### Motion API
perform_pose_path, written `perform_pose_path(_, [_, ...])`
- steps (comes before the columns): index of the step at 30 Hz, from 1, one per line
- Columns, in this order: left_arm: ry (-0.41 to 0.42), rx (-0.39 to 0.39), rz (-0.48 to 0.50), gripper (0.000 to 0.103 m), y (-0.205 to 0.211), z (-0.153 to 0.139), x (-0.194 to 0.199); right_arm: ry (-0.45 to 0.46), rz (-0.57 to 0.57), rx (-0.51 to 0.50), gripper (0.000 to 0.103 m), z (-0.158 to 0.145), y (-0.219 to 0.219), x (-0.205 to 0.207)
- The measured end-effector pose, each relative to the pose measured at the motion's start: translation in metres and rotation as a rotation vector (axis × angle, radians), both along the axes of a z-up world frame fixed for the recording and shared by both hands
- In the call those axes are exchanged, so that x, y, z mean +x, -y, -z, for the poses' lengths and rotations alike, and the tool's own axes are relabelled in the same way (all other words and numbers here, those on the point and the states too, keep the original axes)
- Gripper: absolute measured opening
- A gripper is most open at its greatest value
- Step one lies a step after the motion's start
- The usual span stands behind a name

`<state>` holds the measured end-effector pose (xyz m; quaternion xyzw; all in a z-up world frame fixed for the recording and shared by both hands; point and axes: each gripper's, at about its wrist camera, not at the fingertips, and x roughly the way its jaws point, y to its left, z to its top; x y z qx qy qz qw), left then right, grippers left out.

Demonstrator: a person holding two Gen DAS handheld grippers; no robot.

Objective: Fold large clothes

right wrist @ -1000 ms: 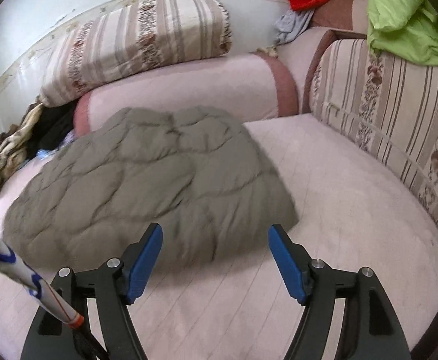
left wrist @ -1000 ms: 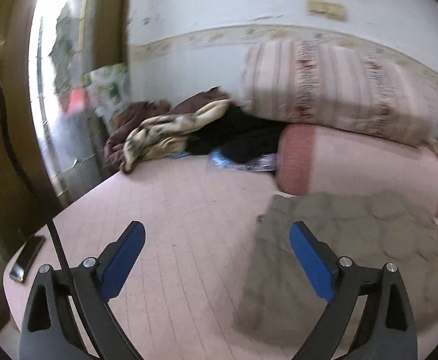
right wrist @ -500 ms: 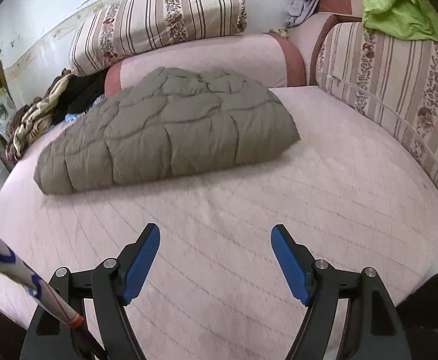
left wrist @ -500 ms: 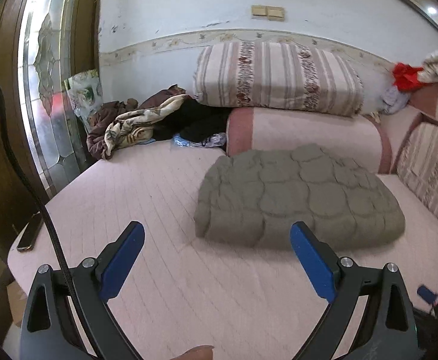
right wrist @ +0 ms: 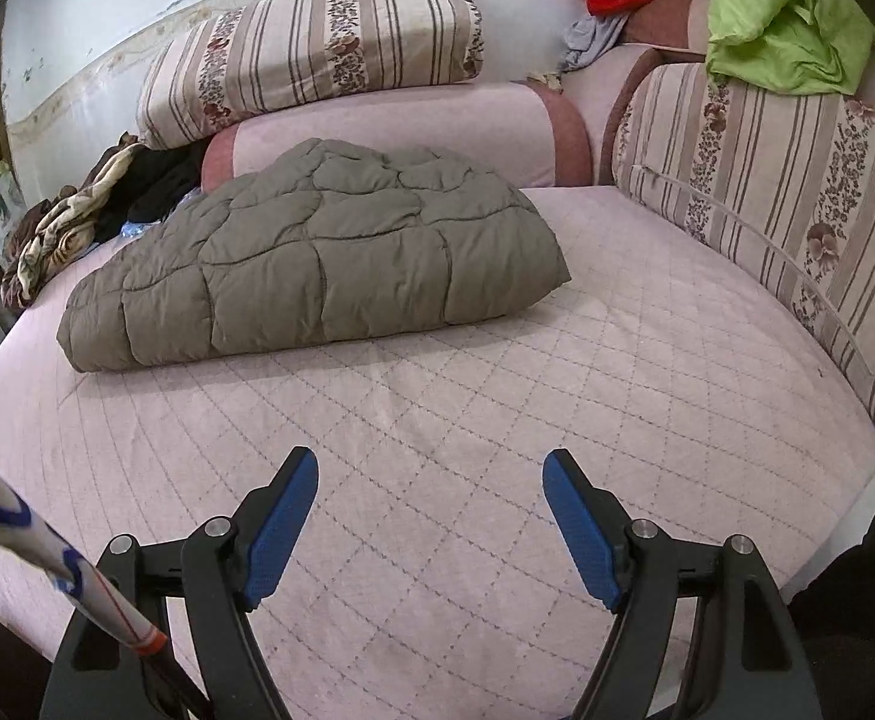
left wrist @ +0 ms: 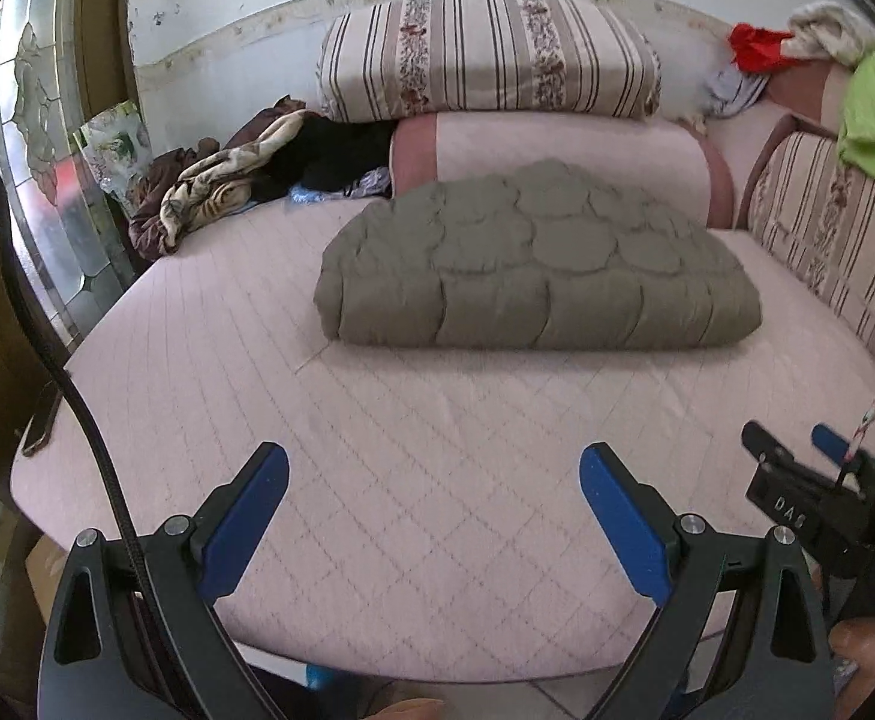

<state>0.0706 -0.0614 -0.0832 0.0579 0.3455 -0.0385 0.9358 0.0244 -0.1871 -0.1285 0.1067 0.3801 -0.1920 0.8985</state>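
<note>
A grey-olive quilted garment (left wrist: pixel 533 276) lies folded in a thick bundle on the pink quilted bed (left wrist: pixel 437 420), near the back. In the right wrist view the same garment (right wrist: pixel 317 264) sits left of centre on the bed (right wrist: pixel 497 396). My left gripper (left wrist: pixel 434 462) hovers open over the bed's front edge, well short of the garment, with nothing between its blue pads. My right gripper (right wrist: pixel 431 462) is also open and empty, a good way in front of the garment. Part of the right gripper (left wrist: pixel 797 450) shows at the right edge of the left wrist view.
Striped bolsters (left wrist: pixel 485 54) and a pink roll (left wrist: pixel 557 144) line the back. A heap of clothes (left wrist: pixel 227 180) lies at the back left. Green cloth (right wrist: pixel 785 18) drapes a striped side cushion (right wrist: pixel 767 192). A phone (left wrist: pixel 41 420) rests on the bed's left edge.
Both grippers have drawn back from the garment toward the bed's front edge. The left view has swung right, bringing the whole garment into the middle. The garment itself has stayed put.
</note>
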Motion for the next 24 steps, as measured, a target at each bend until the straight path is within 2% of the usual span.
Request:
perform_pose_path(6, [-0.095, -0.028, -0.007, 0.097, 0.007, 0.014, 0.007, -0.029, -0.003, -0.002, 0.083, 0.006, 0.000, 0.005])
perform_pose_path(15, [-0.116, 0.026, -0.008, 0.097, 0.018, 0.025, 0.007, -0.051, -0.002, -0.004, 0.085, 0.010, -0.002, 0.007])
perform_pose_path(24, [-0.163, 0.013, -0.029, 0.097, 0.010, 0.036, 0.015, -0.094, -0.027, -0.034, 0.085, 0.018, -0.013, 0.014])
